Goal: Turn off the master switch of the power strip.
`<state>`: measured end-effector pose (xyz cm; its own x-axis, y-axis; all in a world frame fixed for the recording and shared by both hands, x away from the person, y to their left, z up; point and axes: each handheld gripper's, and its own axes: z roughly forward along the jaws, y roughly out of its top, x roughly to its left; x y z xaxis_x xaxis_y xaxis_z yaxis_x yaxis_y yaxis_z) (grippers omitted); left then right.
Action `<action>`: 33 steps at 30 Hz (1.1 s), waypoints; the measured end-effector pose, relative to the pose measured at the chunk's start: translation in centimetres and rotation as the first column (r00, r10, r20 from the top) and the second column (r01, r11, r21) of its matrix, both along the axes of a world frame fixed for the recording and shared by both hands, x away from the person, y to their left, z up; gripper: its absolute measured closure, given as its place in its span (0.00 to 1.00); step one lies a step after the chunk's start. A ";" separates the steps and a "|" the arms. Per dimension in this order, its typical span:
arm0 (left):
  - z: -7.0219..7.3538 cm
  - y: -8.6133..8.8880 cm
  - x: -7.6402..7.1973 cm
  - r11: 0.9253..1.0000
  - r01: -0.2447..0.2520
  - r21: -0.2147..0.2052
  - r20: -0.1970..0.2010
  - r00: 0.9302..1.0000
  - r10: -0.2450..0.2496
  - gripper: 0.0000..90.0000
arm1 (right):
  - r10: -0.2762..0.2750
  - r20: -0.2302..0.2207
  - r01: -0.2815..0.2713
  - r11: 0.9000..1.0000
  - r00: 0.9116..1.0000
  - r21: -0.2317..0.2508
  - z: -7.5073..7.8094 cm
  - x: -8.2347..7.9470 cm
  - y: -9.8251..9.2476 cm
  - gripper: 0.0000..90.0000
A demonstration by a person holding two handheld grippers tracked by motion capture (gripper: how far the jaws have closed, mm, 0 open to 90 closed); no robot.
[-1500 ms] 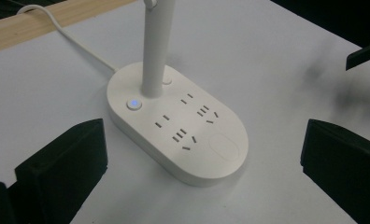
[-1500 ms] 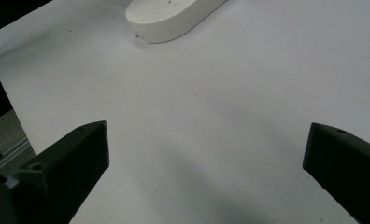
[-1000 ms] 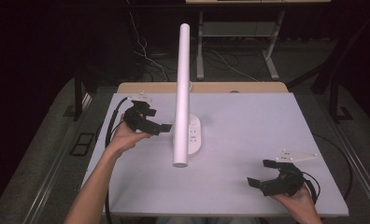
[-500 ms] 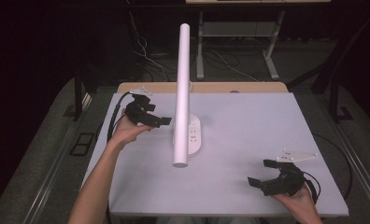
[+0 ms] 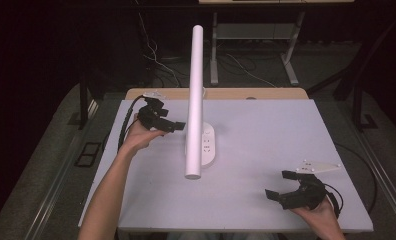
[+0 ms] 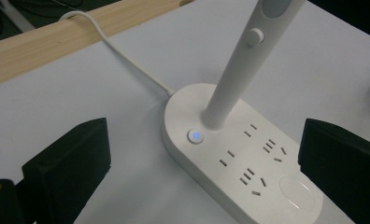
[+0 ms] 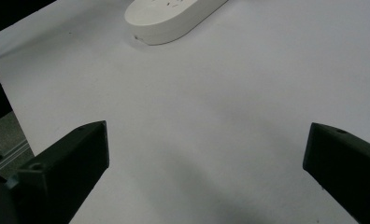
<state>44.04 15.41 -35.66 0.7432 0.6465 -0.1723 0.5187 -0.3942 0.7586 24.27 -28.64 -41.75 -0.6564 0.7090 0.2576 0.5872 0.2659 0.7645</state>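
A white desk lamp stands mid-table: a tall tube (image 5: 194, 100) rising from an oval socket base (image 5: 207, 146). In the left gripper view the base (image 6: 262, 172) shows several sockets, a lit blue button (image 6: 195, 136), and the stem (image 6: 234, 70) with a round knob. My left gripper (image 5: 170, 116) hovers just left of the stem, open, its jaws (image 6: 204, 142) spread either side of the base with nothing held. My right gripper (image 5: 281, 185) rests near the front right corner, open and empty; its view (image 7: 206, 140) looks across bare table toward the base's end (image 7: 174, 14).
The white tabletop (image 5: 276, 125) has a wooden strip (image 5: 236, 93) along its back edge. A white cable (image 6: 127, 56) runs from the base over that strip. Dark floor, cables and metal frame legs (image 5: 291, 65) lie behind the table.
My left gripper has crept slightly farther back and right, closer to the lamp stem. The right gripper and the lamp have not moved.
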 end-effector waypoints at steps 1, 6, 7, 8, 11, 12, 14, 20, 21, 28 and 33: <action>0.0 0.0 0.0 1.000 0.000 0.000 0.000 1.000 0.000 0.01 | 0.001 0.001 -0.001 1.000 1.000 -0.001 0.0 0.0 0.0 0.00; -0.4 -0.2 0.4 1.000 0.003 0.012 -0.010 1.000 -0.002 0.02 | 0.001 -0.001 -0.001 1.000 1.000 -0.001 -0.1 0.0 0.0 0.00; -0.4 -0.4 0.6 1.000 0.007 0.018 -0.009 1.000 -0.006 0.02 | 0.001 -0.001 -0.001 1.000 1.000 -0.003 -0.1 0.1 0.0 0.00; -0.4 -0.4 0.6 1.000 0.007 0.018 -0.009 1.000 -0.006 0.03 | 0.000 -0.003 0.000 1.000 1.000 -0.003 -0.1 0.0 0.0 0.00; -0.3 -0.8 0.8 1.000 0.004 0.016 -0.006 1.000 -0.004 0.04 | 0.003 -0.004 -0.003 1.000 1.000 -0.005 -0.1 0.0 0.0 0.00; -0.2 -0.9 0.9 1.000 0.003 0.017 -0.006 1.000 -0.003 0.05 | 0.003 -0.004 -0.003 1.000 1.000 -0.005 -0.1 0.0 0.0 0.00; -0.2 -1.0 0.9 1.000 0.006 0.019 -0.007 1.000 -0.006 0.06 | 0.003 -0.004 -0.003 1.000 1.000 -0.006 -0.1 0.0 0.0 0.00; -0.5 -1.4 1.5 1.000 0.001 0.016 -0.028 1.000 -0.001 0.12 | 0.003 -0.004 -0.003 1.000 1.000 -0.007 -0.1 0.0 0.0 0.00; -0.6 -1.5 1.5 1.000 -0.001 0.015 -0.031 1.000 0.001 0.13 | 0.003 -0.005 -0.003 1.000 1.000 -0.006 -0.1 0.0 0.0 0.00; -1.3 -1.8 1.9 1.000 0.015 0.001 -0.040 0.999 -0.015 0.29 | 0.003 -0.003 -0.003 1.000 1.000 -0.009 -0.2 0.1 0.0 0.00; -1.6 -2.1 1.9 0.999 0.034 0.001 -0.040 0.999 -0.034 0.44 | 0.004 -0.007 -0.004 1.000 1.000 -0.013 -0.2 0.1 0.0 0.00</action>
<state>45.96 13.30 -37.23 0.7574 0.6210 -0.2017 0.5351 -0.4134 0.7367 24.33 -28.62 -41.99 -0.6573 0.7099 0.2529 0.5912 0.2776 0.7572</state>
